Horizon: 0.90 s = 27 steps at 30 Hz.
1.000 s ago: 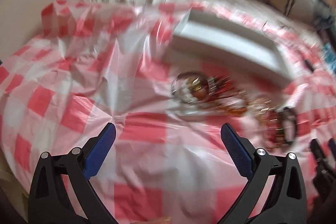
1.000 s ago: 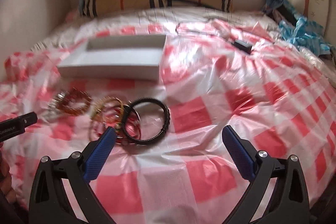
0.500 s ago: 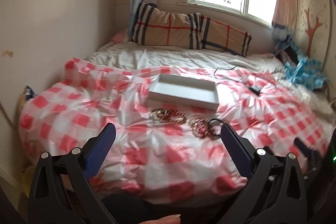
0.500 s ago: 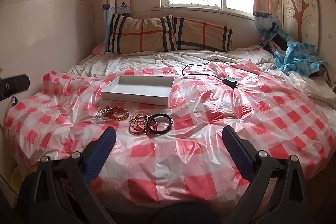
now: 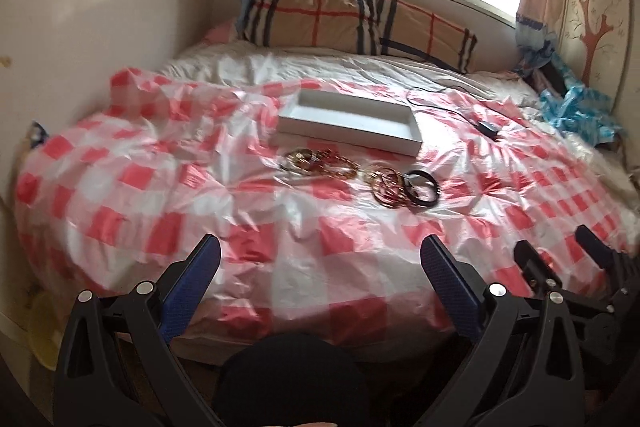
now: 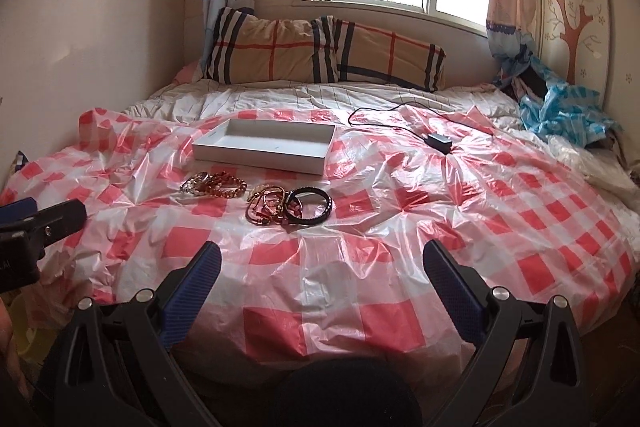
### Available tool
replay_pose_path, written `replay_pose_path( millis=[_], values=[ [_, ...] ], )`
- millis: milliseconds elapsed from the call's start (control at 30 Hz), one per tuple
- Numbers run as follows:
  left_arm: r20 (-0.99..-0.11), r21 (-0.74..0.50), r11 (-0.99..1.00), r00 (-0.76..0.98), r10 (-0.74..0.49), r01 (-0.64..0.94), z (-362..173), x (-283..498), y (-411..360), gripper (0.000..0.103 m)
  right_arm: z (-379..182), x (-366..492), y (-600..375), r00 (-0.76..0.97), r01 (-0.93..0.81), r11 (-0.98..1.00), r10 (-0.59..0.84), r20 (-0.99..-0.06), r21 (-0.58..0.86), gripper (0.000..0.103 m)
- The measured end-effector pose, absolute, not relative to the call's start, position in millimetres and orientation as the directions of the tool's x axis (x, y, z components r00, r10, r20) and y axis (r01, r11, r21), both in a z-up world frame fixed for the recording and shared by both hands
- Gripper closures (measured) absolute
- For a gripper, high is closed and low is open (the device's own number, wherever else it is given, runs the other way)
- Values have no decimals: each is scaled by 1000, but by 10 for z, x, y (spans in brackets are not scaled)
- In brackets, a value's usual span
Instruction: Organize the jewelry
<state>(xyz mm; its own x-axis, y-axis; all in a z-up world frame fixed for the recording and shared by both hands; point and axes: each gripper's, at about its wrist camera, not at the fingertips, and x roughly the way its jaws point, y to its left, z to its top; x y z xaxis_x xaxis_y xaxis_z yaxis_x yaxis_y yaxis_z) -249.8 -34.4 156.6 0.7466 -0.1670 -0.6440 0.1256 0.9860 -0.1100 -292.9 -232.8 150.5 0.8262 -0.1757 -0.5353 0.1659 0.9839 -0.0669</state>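
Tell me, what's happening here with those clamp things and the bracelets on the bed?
A person holds a two-finger gripper in each hand, the left gripper and the right gripper, both open and empty above the checked sheet. A pile of bracelets and a black bangle lie loose in front of a white tray, which looks empty. Nothing has been sorted yet.

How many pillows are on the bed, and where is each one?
2. Both plaid pillows lie at the head of the bed under the window: one on the left, the other on the right, touching it. Others may be hidden.
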Motion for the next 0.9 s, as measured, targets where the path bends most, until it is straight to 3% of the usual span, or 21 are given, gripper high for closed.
replay_pose_path(
  millis=[300, 900],
  values=[
    [-711, -90, 991, 690, -135, 100, 1106, -2255, -329, 6, 1338, -2806, -2325, 805, 177, 981, -194, -561, -84, 6],
    [-671, -101, 991, 730, -131, 84, 1137, -2305, -279, 6, 1352, -2887, -2391, 825, 195, 979, -197, -530, -60, 6]
  ],
)
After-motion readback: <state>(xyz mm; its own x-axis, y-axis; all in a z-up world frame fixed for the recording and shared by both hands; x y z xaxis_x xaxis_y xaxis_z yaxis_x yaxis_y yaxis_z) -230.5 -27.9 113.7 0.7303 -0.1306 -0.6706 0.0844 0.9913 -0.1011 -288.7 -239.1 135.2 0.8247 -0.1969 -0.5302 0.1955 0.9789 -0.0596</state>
